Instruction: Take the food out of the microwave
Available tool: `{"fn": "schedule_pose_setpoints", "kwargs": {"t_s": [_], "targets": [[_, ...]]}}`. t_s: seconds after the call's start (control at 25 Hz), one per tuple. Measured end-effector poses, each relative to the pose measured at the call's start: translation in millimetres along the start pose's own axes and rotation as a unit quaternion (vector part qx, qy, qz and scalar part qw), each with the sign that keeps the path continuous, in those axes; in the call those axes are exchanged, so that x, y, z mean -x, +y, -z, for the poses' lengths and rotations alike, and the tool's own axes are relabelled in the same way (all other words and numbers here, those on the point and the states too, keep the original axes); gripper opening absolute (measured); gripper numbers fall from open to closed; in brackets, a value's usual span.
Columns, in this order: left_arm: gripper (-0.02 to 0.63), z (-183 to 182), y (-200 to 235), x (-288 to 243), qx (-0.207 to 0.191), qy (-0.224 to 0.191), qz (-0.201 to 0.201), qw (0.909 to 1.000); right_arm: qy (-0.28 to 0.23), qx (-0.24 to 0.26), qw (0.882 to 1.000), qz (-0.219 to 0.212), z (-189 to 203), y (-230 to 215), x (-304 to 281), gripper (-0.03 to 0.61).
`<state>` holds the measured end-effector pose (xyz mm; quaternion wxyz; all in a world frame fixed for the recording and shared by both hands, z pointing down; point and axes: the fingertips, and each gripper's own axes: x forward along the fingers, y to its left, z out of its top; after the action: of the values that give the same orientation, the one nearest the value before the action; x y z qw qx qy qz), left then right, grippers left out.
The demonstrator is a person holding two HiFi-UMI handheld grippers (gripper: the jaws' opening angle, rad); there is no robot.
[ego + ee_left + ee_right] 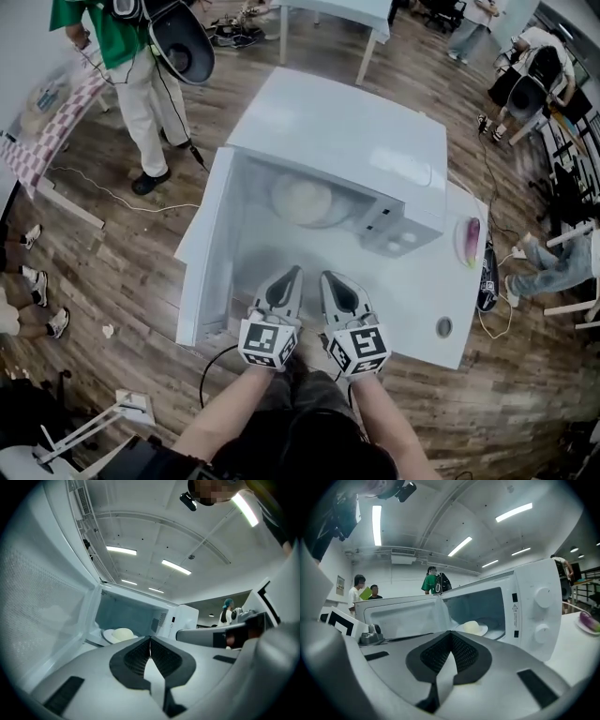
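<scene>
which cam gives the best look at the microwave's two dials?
Right gripper view: both dials face it, large and unblocked, on the front panel. Head view looks down on the microwave, so they appear small and foreshortened. Left gripper view catches the panel only at a sharp angle; no dials can be made out.

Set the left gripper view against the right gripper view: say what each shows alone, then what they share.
Only the left gripper view: a far-off person in a teal cap.
Only the right gripper view: the microwave's two knobs, a purple item on a dish at the right edge, and a person in green.
Both: the open microwave, its door swung left, and pale food on a plate inside. The left gripper and right gripper are each shut and empty.
</scene>
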<state>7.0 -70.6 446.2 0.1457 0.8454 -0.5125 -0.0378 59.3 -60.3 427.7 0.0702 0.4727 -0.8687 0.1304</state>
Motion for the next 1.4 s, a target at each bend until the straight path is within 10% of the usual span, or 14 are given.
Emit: {"fn": "schedule_pose_setpoints", "kwargs": {"t_s": [0.84, 1.4], "targets": [[0.026, 25, 46, -63, 0.152, -0.007, -0.052, 0.9870, 0.048, -0.006, 0.998, -0.038, 18, -43, -79, 0.014], [0.132, 31, 100, -87, 0.264, -0.037, -0.111, 0.9575, 0.076, 0.009, 0.997, -0.021, 23, -63, -115, 0.014]]}}
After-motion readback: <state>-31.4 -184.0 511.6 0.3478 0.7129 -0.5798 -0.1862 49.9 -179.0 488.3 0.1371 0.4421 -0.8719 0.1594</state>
